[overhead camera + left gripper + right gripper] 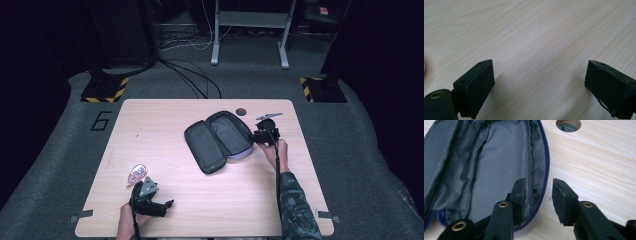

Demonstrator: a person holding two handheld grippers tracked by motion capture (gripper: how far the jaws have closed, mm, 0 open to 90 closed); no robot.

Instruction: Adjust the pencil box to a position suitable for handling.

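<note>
Right gripper [538, 200] straddles the open pouch's [220, 140] near rim, 2 jaws parted, not yet pinching; left gripper [159, 206] rests open, far off.

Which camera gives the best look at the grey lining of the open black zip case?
The right gripper view: the open black zip case is close up, showing grey lining and blue zip edge. The high view shows the whole case, small. The left gripper view looks at bare table.

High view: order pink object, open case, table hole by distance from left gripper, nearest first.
From the left gripper:
1. Pink object, just up-left of it.
2. Open case, mid-table, to the right.
3. Table hole, at the far edge.
</note>
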